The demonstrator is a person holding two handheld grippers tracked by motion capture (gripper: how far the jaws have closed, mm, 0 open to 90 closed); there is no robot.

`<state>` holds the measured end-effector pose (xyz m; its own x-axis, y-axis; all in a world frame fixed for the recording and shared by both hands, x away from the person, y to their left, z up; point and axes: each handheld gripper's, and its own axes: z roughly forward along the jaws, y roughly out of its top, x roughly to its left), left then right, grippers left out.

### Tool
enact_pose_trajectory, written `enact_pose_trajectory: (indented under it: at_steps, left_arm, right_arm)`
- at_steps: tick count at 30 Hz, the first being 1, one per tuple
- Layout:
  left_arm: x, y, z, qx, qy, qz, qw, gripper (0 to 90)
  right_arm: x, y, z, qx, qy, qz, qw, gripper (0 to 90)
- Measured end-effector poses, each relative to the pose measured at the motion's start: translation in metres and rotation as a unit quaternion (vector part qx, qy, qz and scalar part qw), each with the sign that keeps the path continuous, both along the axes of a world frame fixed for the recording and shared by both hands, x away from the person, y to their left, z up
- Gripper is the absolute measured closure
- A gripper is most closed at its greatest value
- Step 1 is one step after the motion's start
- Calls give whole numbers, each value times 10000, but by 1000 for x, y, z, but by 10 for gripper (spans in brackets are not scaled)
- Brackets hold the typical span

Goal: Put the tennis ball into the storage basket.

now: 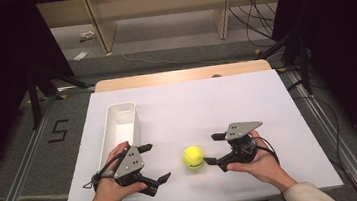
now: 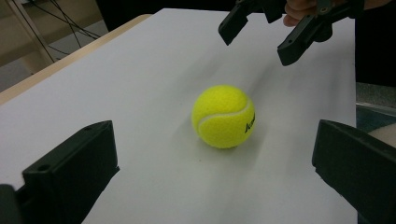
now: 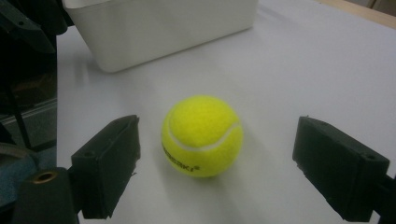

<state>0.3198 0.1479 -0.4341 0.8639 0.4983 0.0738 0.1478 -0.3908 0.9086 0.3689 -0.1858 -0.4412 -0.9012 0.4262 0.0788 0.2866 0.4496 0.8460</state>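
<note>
We see a yellow-green tennis ball (image 1: 193, 157) with a white seam and black lettering; black tongs; a white bin (image 1: 120, 129); a white table (image 1: 247, 103) with a tan wooden edge at twelve o'clock.

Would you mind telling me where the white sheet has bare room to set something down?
The widest free patch is the far right half of the white sheet, between the white bin and the sheet's right edge. The near middle is crowded: the tennis ball sits between the left claw and right claw.
</note>
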Motion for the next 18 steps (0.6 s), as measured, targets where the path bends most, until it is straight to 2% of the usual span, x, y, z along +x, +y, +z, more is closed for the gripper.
enact_pose_trajectory:
  at_steps: [18]
  left_arm:
    - [0, 0, 0, -2, -12, 1, 10000, 0]
  right_arm:
    - [11, 28, -16, -295, 154, 247, 9991, 157]
